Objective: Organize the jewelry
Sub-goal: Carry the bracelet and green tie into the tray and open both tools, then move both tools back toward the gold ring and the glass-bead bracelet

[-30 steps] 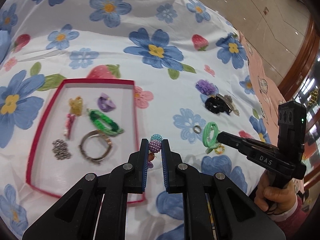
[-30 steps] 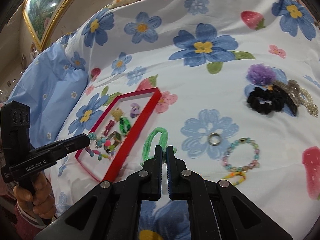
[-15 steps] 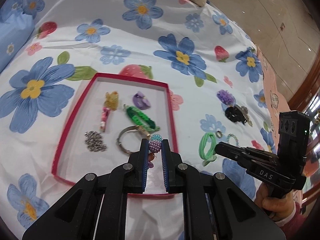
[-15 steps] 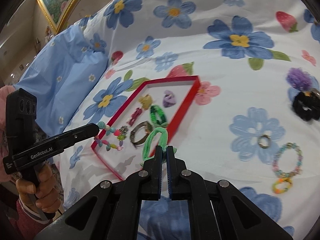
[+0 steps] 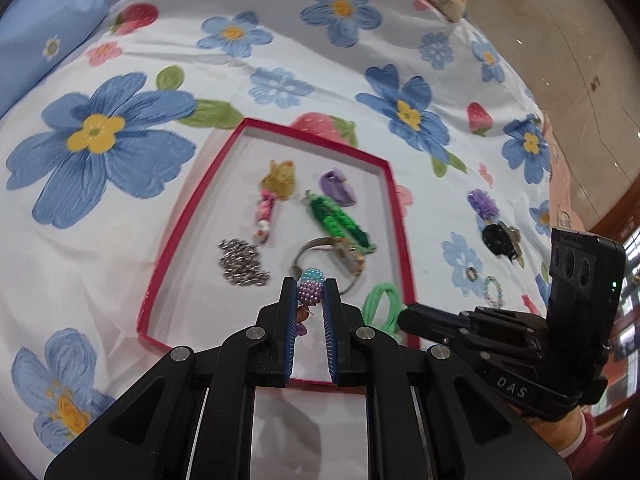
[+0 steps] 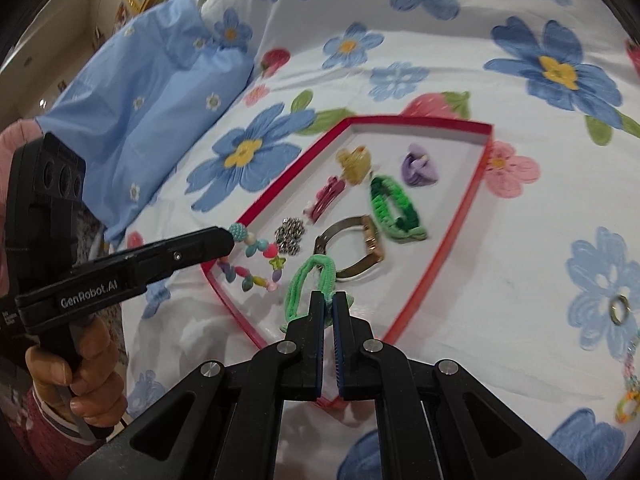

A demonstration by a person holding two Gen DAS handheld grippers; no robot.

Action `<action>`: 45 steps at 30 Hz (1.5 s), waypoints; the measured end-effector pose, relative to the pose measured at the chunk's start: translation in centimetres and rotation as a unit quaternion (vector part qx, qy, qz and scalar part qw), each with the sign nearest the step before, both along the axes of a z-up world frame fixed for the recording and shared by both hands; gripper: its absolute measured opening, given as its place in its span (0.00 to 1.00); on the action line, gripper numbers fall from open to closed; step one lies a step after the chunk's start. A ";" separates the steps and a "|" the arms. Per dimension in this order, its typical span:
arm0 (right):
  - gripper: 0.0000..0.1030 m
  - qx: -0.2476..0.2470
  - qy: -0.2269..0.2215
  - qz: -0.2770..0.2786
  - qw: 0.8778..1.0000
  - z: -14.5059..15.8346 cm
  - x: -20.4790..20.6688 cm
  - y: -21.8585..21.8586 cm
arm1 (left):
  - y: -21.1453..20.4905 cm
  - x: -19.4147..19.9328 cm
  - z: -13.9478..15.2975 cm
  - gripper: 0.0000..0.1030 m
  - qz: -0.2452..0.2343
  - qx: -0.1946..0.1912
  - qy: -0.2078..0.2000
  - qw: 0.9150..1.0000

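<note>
We are holding the left gripper (image 5: 311, 294) clamped on a beaded bracelet (image 6: 256, 258) and the right gripper (image 6: 329, 300) clamped on a light green hair tie (image 6: 306, 284), both over the partly filled red tray (image 5: 394, 216) just ahead, while a ring (image 6: 619, 309) and other pieces are lying outside to the right.

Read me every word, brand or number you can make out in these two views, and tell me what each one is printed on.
"DAS": white letters on the black body of the right gripper, seen from the left wrist view.
"GenRobot.AI": white letters on the side of the left gripper, seen from the right wrist view.
Small white print at the left gripper's rear edge: too small to read.
Nothing else carries text.
</note>
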State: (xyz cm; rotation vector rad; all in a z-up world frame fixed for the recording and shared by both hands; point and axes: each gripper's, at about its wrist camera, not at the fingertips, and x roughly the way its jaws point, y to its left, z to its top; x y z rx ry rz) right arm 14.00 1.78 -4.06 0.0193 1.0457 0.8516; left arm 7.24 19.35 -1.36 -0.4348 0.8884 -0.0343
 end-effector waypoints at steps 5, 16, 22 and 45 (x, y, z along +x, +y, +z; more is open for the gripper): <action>0.04 -0.031 0.008 0.021 0.999 -1.3 0.3 1.8 | 1.3 0.3 -2.1 0.11 0.016 0.003 0.026 1.000; 0.05 -0.084 0.012 0.046 0.995 -2.8 0.9 3.5 | 2.3 1.2 -4.9 0.11 0.041 0.044 0.076 0.995; 0.09 -0.076 0.018 0.044 0.996 -2.9 1.1 3.5 | 2.4 1.4 -5.5 0.11 0.046 0.057 0.092 0.993; 0.31 0.017 -0.019 -0.081 0.996 0.8 0.5 -6.0 | -1.2 0.6 -1.8 0.49 0.025 0.063 0.043 0.997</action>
